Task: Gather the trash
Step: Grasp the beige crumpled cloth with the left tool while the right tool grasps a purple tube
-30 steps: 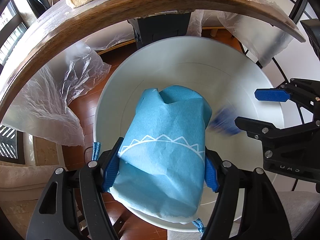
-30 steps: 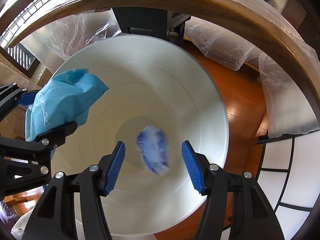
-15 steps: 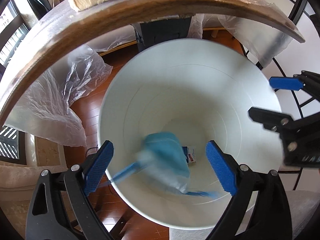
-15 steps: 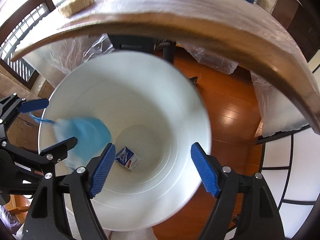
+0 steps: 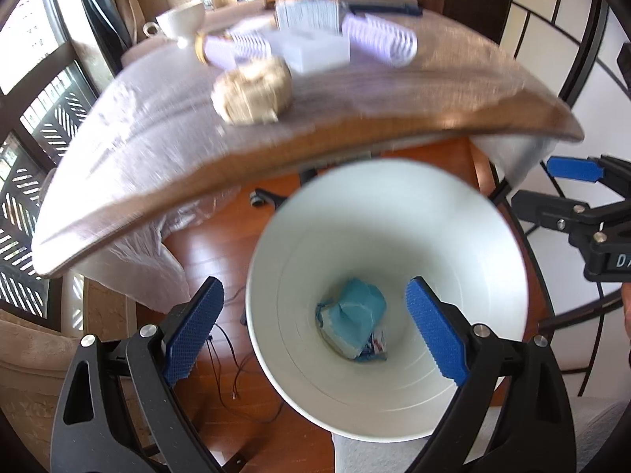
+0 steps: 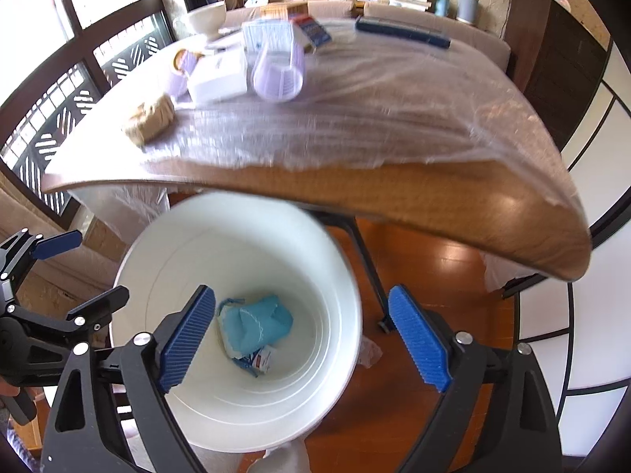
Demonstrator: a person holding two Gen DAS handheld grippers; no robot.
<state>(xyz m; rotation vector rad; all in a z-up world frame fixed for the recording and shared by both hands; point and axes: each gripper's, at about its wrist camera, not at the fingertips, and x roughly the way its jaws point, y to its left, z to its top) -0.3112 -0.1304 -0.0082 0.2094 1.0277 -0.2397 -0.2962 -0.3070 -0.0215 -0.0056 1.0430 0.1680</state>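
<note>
A white bin (image 5: 453,236) (image 6: 315,244) stands on the wood floor below the table edge. At its bottom lie a crumpled light-blue bag (image 5: 355,315) (image 6: 252,327) and a small blue-and-white packet (image 5: 374,349) (image 6: 260,362). My left gripper (image 5: 315,327) is open and empty, held high above the bin; it also shows at the left of the right wrist view (image 6: 79,268). My right gripper (image 6: 303,339) is open and empty above the bin's right side; it shows at the right edge of the left wrist view (image 5: 552,185).
A wooden table (image 6: 394,181) under clear plastic sheet holds a tan crumpled wad (image 5: 252,94) (image 6: 150,118), a white box (image 6: 217,75), clear ribbed cups (image 6: 278,75), a white bowl (image 6: 205,17), a dark flat bar (image 6: 402,31). Windows left, cables on floor (image 5: 232,366).
My left gripper opened and the light-blue bag fell to the bin's bottom, onto the packet dropped from my right gripper. Both grippers rose and tilted up, bringing the tabletop into view.
</note>
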